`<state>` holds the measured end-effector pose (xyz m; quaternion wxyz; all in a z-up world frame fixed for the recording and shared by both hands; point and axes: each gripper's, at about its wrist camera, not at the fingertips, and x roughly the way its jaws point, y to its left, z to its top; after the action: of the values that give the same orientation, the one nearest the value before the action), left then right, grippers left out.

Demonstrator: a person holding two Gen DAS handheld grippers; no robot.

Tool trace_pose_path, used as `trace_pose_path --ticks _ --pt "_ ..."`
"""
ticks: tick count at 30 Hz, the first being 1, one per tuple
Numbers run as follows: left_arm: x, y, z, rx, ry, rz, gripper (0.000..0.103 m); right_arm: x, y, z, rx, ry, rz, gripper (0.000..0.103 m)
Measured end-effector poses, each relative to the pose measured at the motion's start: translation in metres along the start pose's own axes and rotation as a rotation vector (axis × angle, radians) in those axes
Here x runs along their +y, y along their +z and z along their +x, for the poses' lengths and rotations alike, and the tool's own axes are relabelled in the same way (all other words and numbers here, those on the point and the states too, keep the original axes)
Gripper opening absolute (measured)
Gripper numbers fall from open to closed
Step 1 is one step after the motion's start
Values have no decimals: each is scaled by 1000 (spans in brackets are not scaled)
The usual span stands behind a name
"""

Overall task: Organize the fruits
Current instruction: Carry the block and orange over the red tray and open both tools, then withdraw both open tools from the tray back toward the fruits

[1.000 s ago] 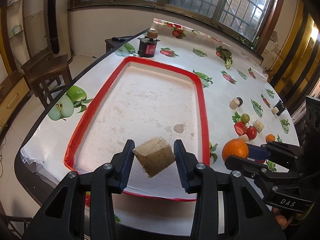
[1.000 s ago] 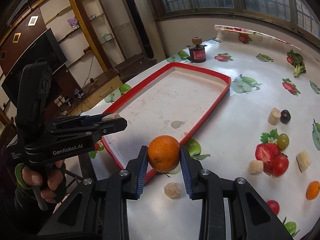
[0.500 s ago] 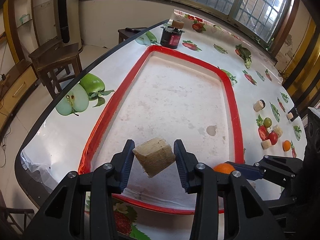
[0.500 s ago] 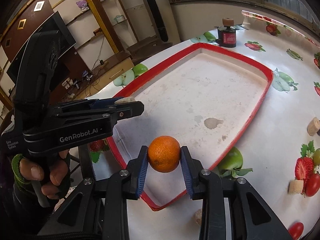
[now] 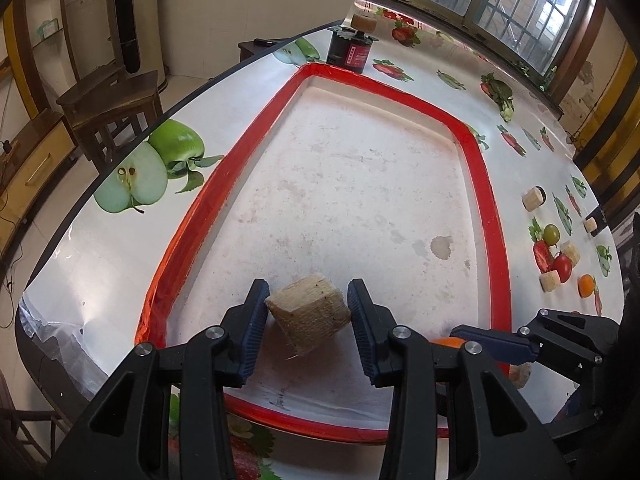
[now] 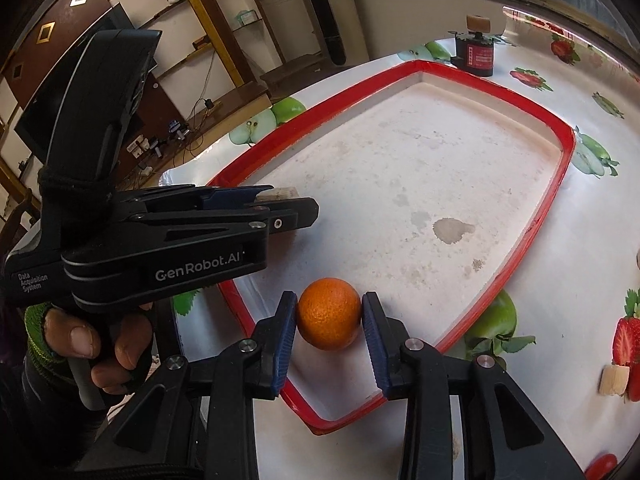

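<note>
My left gripper is shut on a tan fibrous cube and holds it over the near end of the red-rimmed white tray. My right gripper is shut on an orange over the tray's near corner. The left gripper also shows in the right wrist view, to the left of the orange, with the cube's edge visible. The right gripper shows at the lower right of the left wrist view, with a sliver of the orange.
Small fruits and tan cubes lie on the fruit-print tablecloth right of the tray. A dark jar with a cork top stands beyond the tray's far corner. A wooden chair stands off the table's left edge.
Both grippers have moved forward and leftwards over the tray with their loads. The orange, earlier outside the tray's rim, is now above the tray's near corner.
</note>
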<state>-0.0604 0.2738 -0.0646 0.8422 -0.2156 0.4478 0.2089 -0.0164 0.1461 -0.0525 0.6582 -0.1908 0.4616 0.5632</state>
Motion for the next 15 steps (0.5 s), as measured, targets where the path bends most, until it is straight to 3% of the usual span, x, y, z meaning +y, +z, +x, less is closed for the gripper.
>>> trace_pose_path --ticks 3,8,10,15 --pt "-1 0 0 8 8 -1 39 1 0 -3 -13 -6 -4 53" --pt "0 0 -4 21 17 -13 42 0 -2 -10 -24 -16 -8 53" --pt "-1 -1 -8 10 23 -15 56 0 -3 -14 -29 -19 -9 53" --pt "-5 0 -19 -14 31 -9 57 -1 -13 -29 -48 -30 -7 53"
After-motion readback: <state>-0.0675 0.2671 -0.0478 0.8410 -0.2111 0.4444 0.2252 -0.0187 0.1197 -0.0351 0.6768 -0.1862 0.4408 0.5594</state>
